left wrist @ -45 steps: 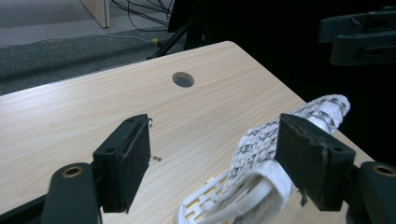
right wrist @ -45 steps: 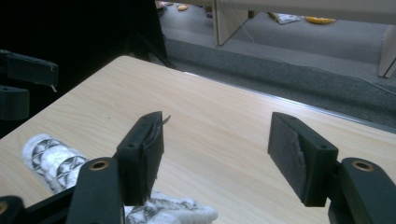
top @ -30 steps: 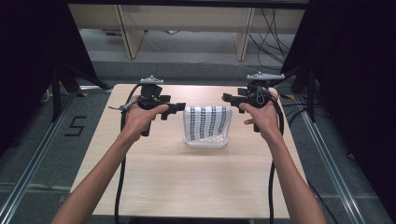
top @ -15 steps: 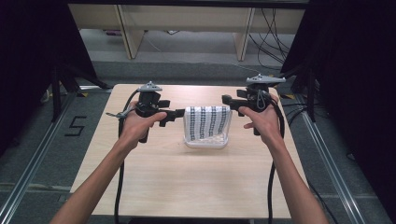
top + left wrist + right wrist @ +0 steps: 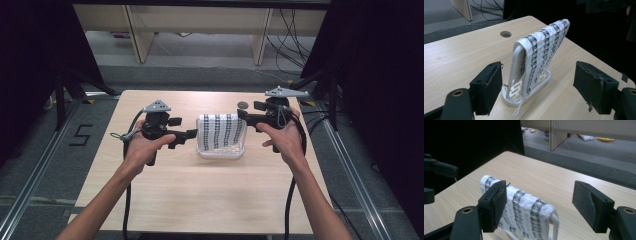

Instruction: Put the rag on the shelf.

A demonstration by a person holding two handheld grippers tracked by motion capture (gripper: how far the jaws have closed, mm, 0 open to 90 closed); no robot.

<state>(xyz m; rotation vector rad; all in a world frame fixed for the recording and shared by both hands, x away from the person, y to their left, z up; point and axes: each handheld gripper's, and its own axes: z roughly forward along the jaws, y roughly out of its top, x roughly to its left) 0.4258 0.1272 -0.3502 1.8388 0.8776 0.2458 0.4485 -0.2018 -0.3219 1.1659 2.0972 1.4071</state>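
A white rack [image 5: 220,152] stands mid-table with a black-and-white patterned cloth [image 5: 220,131] draped over its top bar. My left gripper [image 5: 192,134] points at the cloth's left end, open, its tips just short of the fabric. In the left gripper view the rack [image 5: 515,55] and cloth [image 5: 541,47] stand ahead between the wide jaws of the left gripper [image 5: 537,85], untouched. My right gripper [image 5: 242,116] faces the cloth's right end, open; its jaws have just opened a little wider, with nothing pinched. In the right gripper view the cloth [image 5: 521,205] lies ahead of the right gripper [image 5: 539,205].
The light wooden table [image 5: 200,200] has a round hole [image 5: 243,105] behind the rack. Dark curtains flank both sides, and wooden legs and cables lie on the floor beyond the far edge. Black cables trail from each gripper toward the near edge.
Both hands have drawn slightly toward the near side of the table, the left one more, so the grippers now sit level with the cloth's two ends. The rack and cloth have not moved.
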